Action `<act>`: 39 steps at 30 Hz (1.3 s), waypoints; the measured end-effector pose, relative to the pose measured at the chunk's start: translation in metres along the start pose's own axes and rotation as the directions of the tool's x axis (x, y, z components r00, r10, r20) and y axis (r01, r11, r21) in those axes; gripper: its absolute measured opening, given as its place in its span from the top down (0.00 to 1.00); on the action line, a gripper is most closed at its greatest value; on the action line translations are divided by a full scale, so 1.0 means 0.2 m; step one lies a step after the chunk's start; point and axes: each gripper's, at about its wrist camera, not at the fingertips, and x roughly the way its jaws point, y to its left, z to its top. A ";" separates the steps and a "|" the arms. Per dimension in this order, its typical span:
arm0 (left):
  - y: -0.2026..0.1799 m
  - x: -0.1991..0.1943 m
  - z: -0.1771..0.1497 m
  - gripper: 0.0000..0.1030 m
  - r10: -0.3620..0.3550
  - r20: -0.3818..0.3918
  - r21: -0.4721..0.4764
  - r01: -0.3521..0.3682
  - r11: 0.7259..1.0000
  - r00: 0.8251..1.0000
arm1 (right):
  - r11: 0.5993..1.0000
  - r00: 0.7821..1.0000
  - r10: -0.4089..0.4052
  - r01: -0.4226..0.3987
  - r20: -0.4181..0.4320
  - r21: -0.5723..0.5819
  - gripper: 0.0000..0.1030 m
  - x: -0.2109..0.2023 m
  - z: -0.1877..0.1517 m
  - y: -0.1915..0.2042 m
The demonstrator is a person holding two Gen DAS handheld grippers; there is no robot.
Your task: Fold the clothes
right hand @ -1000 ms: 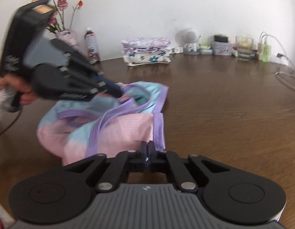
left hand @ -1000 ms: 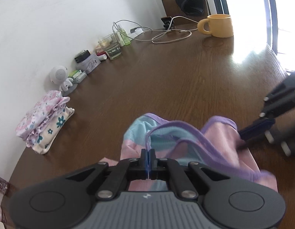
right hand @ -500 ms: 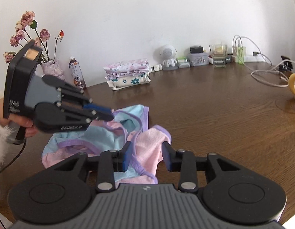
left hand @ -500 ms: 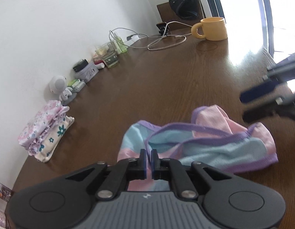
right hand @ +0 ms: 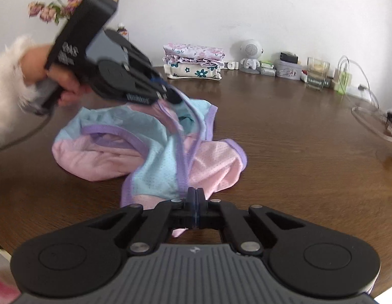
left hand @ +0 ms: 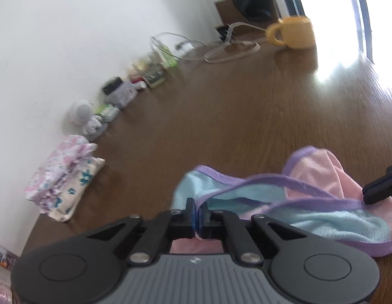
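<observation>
Garment (right hand: 155, 152), pink and blue with purple trim, lies crumpled on the brown table (right hand: 297, 152) in front of you. Your left gripper (left hand: 197, 215) is clamped on its purple edge, your right gripper (right hand: 195, 200) pinched shut on the near hem. A folded stack of clothes (right hand: 193, 60) sits by the wall

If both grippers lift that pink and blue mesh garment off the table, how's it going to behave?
The garment will probably sag between the left gripper and right gripper: it already lies crumpled in soft folds. The thin perforated mesh suggests it is light. Its purple trim looks loopy, so loose edges may dangle.
</observation>
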 end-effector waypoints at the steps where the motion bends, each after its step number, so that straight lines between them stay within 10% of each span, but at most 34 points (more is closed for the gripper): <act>1: 0.02 -0.03 0.00 0.99 0.021 0.014 -0.015 -0.020 1.000 1.000 | 1.000 1.000 0.006 -0.006 0.006 -0.005 1.00 0.00 0.02 -0.01; 12: 0.05 -0.24 -0.02 0.99 0.088 0.069 -0.025 -0.087 0.996 0.994 | 0.992 0.992 0.123 -0.123 0.031 0.003 0.67 0.06 0.10 0.03; 14: 0.04 -0.29 -0.06 0.99 0.094 0.084 -0.031 -0.092 0.995 0.992 | 0.995 0.995 0.101 -0.101 0.009 -0.017 0.67 0.08 0.08 0.05; 17: 0.03 -0.34 -0.11 0.99 0.121 0.106 -0.070 -0.114 0.991 0.987 | 0.995 0.997 0.082 -0.082 -0.002 -0.059 0.92 0.09 0.06 0.07; 27: 0.17 -0.51 -0.14 0.98 0.245 0.149 -0.213 -0.211 0.954 0.958 | 0.933 0.972 -0.088 0.158 0.220 -0.324 0.93 -0.12 0.33 0.11; 34: 0.50 -0.71 0.22 0.98 0.441 0.233 -0.371 -0.340 0.864 0.867 | 0.869 0.890 -0.211 0.360 0.403 -0.340 0.93 -0.07 1.02 0.04; 39: 0.70 -1.02 0.43 0.98 0.605 0.319 -0.465 -0.435 0.771 0.730 | 0.896 0.785 -0.176 0.378 0.594 -0.233 0.93 -0.30 1.52 0.04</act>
